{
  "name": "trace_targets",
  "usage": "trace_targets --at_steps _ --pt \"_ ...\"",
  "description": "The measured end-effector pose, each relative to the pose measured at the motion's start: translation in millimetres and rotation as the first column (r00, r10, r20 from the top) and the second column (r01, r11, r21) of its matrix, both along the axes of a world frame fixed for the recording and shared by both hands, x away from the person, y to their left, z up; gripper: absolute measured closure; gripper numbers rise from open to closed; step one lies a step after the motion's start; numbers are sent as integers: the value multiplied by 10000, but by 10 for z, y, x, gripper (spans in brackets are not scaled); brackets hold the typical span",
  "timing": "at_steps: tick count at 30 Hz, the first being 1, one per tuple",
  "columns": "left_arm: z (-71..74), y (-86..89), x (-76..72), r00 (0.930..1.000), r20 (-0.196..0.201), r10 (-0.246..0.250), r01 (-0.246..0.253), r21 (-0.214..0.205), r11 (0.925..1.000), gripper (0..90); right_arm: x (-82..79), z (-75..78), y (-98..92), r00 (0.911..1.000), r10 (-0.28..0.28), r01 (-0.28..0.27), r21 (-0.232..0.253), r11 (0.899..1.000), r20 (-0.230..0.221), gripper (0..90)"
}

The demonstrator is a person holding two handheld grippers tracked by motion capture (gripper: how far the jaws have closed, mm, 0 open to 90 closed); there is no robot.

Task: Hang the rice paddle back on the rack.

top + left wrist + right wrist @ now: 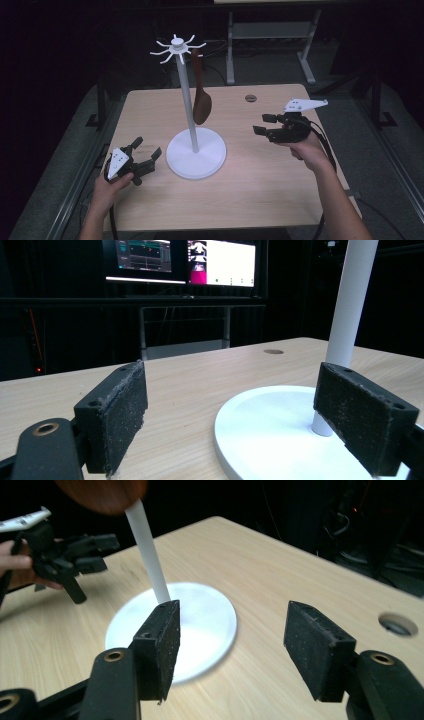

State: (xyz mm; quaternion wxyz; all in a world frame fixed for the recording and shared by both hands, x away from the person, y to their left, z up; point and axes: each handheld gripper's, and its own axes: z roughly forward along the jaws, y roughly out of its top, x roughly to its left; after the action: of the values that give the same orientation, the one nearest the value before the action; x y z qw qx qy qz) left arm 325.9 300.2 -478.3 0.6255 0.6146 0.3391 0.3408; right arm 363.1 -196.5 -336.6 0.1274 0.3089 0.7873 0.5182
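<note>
I saw the brown wooden spoon [201, 102] hanging from the white hooked stand [195, 157] at frame centre, its handle top lost against the dark. My right gripper [264, 125] was wide open, empty; the left gripper [149, 149] likewise, lower left.

The left hand [107, 187] enters from the lower left, forearm angled up and slightly right, and grasps the left gripper [149, 152] low over the table, its jaws spread wide and empty, directed up and to the right. The right hand [307, 150] enters from the lower right, forearm slanting up and left, and holds the right gripper [264, 125] raised higher, directed leftward, its jaws parted with nothing between them; a grey three-cornered plate sits on top.
</note>
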Motion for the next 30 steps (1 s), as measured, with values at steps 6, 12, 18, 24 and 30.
trace_targets --at_steps 6,12,18,24,30 --pt "0 7 -4 10000 -69 17 -17 83 10000 134 -71 -235 -157 9991 -266 268 57 9996 -337 353" --pt "-1 10 -6 10000 -77 31 -31 81 10000 134 -155 -451 -285 9956 -634 639 52 9979 -690 332" --pt "-1 11 -7 10000 -52 32 -32 98 9999 134 -248 -644 -411 9895 -1070 1040 -354 9939 -968 302" --pt "-2 11 -7 10000 -18 22 -21 114 9999 134 -345 -857 -487 9780 -1724 1565 -1329 9787 -1172 262" --pt "-2 11 -8 10000 -19 13 -13 124 9999 134 -449 -1085 -612 9617 -2420 2165 -1844 9587 -1291 253"
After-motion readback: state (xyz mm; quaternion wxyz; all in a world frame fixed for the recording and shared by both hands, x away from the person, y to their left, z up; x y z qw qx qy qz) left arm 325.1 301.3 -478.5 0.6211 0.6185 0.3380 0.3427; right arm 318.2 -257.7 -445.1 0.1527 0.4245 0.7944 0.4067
